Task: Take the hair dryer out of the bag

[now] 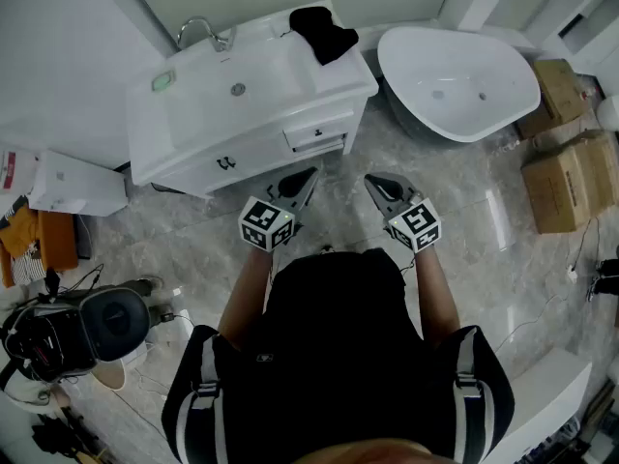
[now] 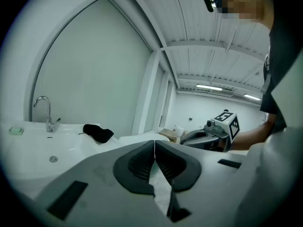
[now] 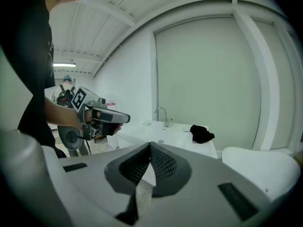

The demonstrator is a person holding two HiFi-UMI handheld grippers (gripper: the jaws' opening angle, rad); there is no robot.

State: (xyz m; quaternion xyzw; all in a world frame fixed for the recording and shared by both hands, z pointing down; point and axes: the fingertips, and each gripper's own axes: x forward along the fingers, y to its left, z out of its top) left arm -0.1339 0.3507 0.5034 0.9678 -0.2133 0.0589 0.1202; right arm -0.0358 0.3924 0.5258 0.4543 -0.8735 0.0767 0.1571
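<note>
Seen from above, a person in a black top stood on a pale marbled floor point(image 1: 455, 249) facing a white vanity point(image 1: 253, 159), with a hand-held tool raised in each hand. The left gripper point(image 1: 311, 173) and the right gripper point(image 1: 370, 180) were held side by side at about the same height, near each other but not touching. Both pointed forward and slightly down toward the front of the vanity. In each gripper's own view the two dark ribbed pads met along a thin line. Both sets of jaws were therefore pressed fully together with nothing between them. The black bag point(image 1: 325, 31) lay as a soft, crumpled bundle on the back right corner of the vanity top, well apart from both grippers. What it held could not be seen. On the same top, a curved chrome faucet point(image 1: 198, 29) stood behind the basin point(image 1: 208, 106), and a small green soap point(image 1: 162, 81) sat at the left edge. A drawer point(image 1: 317, 135) in the cabinet front stood slightly open. To the right of the vanity sat a white freestanding bathtub point(image 1: 455, 75). Beyond it, brown cardboard boxes point(image 1: 571, 182) rested on the floor.
</note>
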